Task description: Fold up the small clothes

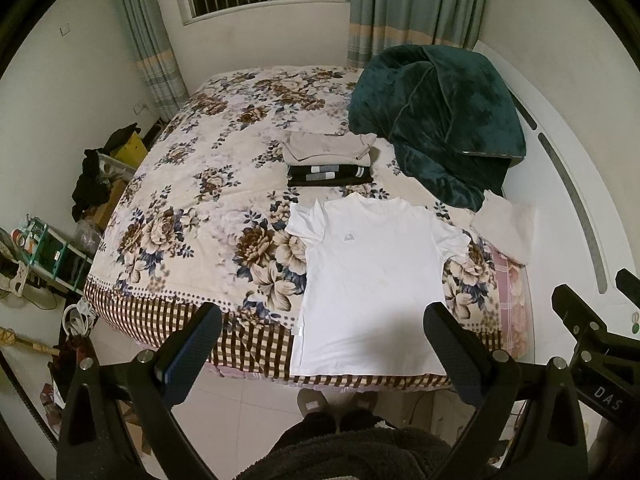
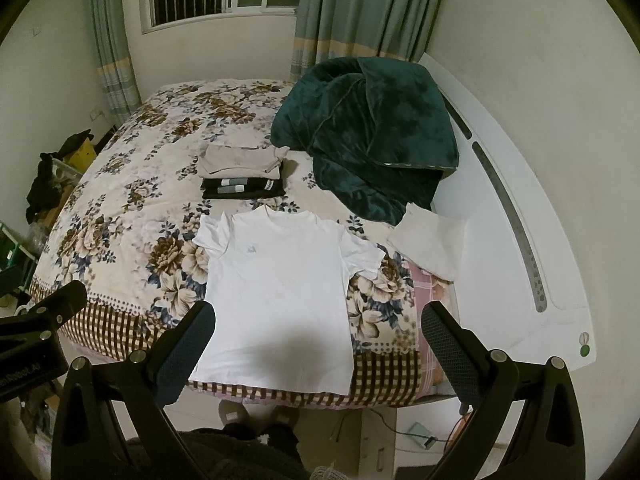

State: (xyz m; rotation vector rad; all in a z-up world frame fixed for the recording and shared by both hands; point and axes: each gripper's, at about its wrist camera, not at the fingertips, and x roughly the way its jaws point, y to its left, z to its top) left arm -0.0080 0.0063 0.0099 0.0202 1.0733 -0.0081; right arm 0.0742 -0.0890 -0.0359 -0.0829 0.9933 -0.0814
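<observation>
A white T-shirt lies flat and spread out, front up, at the near edge of the floral bed; it also shows in the right wrist view. Behind it sits a stack of folded clothes, beige on black, also in the right wrist view. My left gripper is open and empty, held above the shirt's hem. My right gripper is open and empty, above the shirt's lower right side. The right gripper's body shows at the left view's right edge.
A dark green blanket is heaped at the bed's far right. A small white cloth lies beside it near the white curved headboard. Clutter and a shelf stand on the floor at left. The person's feet are below the bed edge.
</observation>
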